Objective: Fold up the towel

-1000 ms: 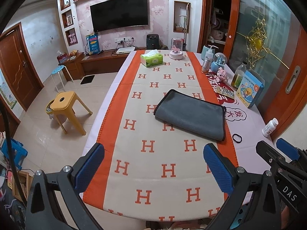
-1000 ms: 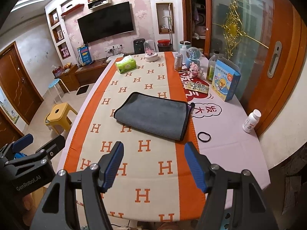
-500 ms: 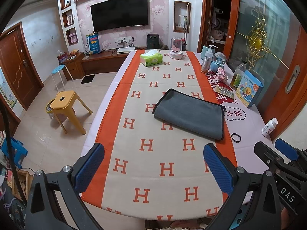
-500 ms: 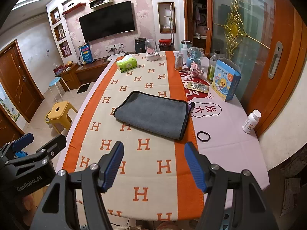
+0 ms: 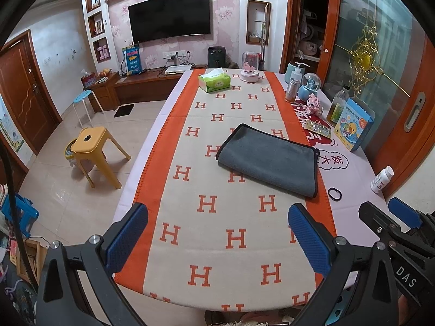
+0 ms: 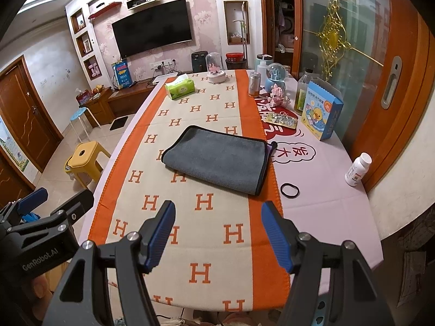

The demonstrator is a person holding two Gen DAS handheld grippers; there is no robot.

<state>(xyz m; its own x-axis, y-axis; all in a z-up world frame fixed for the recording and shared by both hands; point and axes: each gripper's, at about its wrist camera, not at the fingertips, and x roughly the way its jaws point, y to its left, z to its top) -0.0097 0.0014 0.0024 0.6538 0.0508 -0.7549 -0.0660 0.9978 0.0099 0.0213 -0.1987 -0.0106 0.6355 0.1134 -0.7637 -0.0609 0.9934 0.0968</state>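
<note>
A grey towel [image 5: 267, 159] with black trim lies folded flat on the orange and cream H-patterned table runner [image 5: 217, 217]; it also shows in the right wrist view [image 6: 217, 159]. My left gripper [image 5: 217, 231] is open and empty, held over the near end of the table, well short of the towel. My right gripper [image 6: 218, 229] is open and empty too, near the table's front edge. Each gripper shows at the edge of the other's view.
A black hair tie [image 6: 289, 190] lies right of the towel. A white pill bottle [image 6: 358, 169], a blue book box [image 6: 323, 111], bottles, a snow globe and a green tissue box [image 6: 180, 87] stand along the right and far end. A yellow stool [image 5: 91, 148] stands left of the table.
Both grippers have drawn back slightly from the table, so the towel looks a little farther away. The towel has not moved and both grippers stay open.
</note>
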